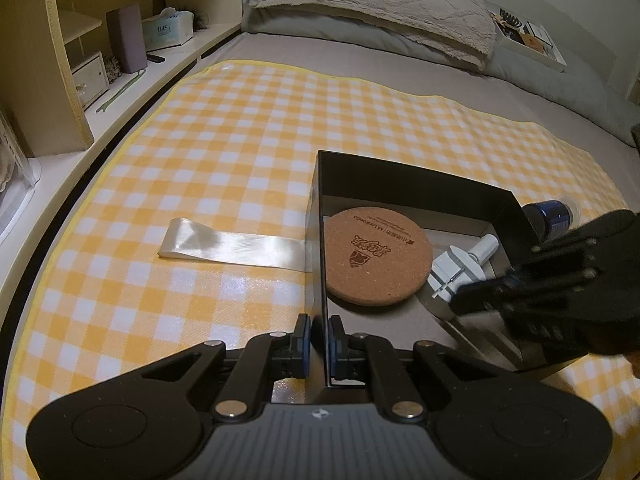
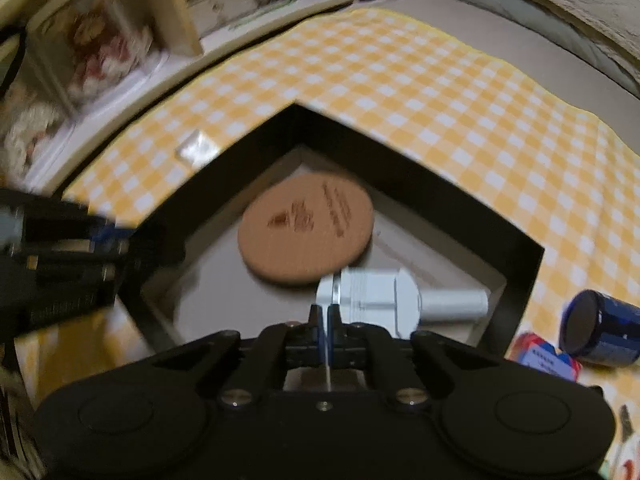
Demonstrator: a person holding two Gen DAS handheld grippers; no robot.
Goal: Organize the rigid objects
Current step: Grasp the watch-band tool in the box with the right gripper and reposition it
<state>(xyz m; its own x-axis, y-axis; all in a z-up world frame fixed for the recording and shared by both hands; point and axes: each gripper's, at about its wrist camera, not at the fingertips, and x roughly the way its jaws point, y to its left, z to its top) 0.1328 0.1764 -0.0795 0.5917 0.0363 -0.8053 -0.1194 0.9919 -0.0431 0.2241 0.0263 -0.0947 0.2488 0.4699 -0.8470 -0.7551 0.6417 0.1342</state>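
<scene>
From the left wrist view, the left tool (image 1: 319, 334) is clamped on the near wall of the black box (image 1: 416, 178), with a cork coaster (image 1: 378, 256) and a white clamp-like gadget (image 1: 460, 266) already inside at centre right. From the right wrist view, the right tool (image 2: 328, 330) is closed tight on a thin edge of that gadget (image 2: 384, 298) inside the box. A blue jar (image 2: 604, 330) and small carton (image 2: 546, 356) at lower right lie on the checked cloth (image 2: 440, 92), so I'd judge the job about half done.

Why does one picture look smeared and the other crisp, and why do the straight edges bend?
Left wrist view: sharp, though the right gripper is smeared; glare streaks the ribbon. Right wrist view: blurred throughout, softening the coaster print and the shelf. Both views: fisheye lenses bow the checked cloth edge; dim, warm lighting.
</scene>
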